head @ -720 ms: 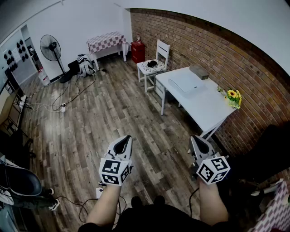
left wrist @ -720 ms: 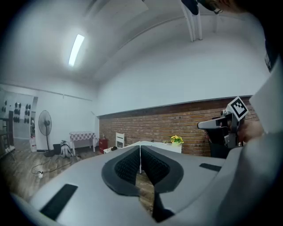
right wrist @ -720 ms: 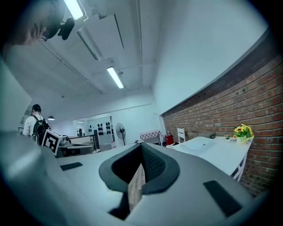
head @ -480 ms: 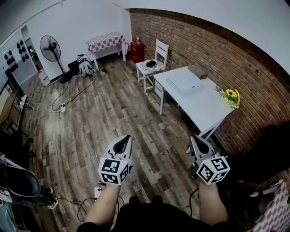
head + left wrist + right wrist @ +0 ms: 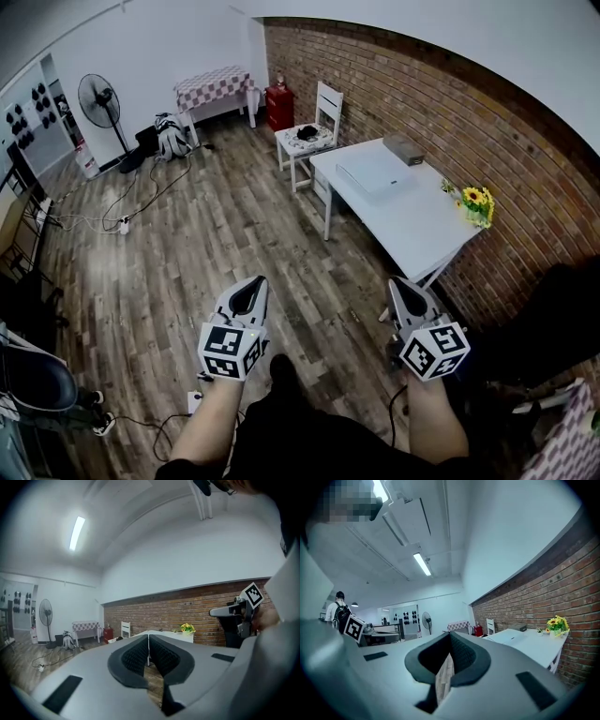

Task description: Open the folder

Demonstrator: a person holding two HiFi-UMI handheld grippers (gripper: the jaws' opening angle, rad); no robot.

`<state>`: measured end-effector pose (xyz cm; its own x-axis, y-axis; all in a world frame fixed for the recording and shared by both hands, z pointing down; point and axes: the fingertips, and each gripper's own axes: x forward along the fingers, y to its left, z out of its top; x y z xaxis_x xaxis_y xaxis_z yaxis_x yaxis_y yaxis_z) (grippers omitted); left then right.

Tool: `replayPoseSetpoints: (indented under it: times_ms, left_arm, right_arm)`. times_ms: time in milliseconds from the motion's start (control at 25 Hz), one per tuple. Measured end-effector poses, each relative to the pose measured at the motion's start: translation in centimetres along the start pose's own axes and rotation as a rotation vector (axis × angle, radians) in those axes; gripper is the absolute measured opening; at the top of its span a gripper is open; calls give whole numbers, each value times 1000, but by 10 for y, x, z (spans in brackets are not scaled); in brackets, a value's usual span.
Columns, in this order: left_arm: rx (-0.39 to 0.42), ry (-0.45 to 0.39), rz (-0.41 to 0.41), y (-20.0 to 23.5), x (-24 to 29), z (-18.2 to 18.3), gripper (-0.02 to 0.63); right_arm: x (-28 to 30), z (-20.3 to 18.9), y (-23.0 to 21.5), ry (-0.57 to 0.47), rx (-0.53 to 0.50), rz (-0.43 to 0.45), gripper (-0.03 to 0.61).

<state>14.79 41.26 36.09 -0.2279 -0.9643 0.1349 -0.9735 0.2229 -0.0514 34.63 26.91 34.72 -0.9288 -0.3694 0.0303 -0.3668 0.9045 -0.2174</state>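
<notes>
White table | folder: white, lying flat (looks closed)

Even, bright room light is recorded, with soft shadows only. A ceiling tube is seen glaring high and left of the left gripper; a strip light glows above the right gripper. Fisheye bending and darkened corners are noted throughout. Near claw bodies are rendered soft, and a bluish cast is seen in the right gripper view.
</notes>
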Motion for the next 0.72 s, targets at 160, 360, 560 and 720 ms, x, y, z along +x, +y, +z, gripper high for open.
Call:
replayPoseSetpoints:
  times_ms: [160, 360, 560, 720]
  left_arm:
    - [-15, -1, -4, 16, 34, -6, 20]
    - [-39, -3, -32, 45, 87, -14, 20]
    - [-36, 14, -79, 83, 161, -14, 20]
    - [-29, 31, -129, 123, 219, -8, 20]
  right_arm:
    - [30, -2, -14, 4, -2, 0, 12]
    - [75, -5, -40, 24, -4, -40, 12]
    - [145, -6, -71, 55, 9, -77, 12]
    - [212, -1, -85, 82, 27, -106, 12]
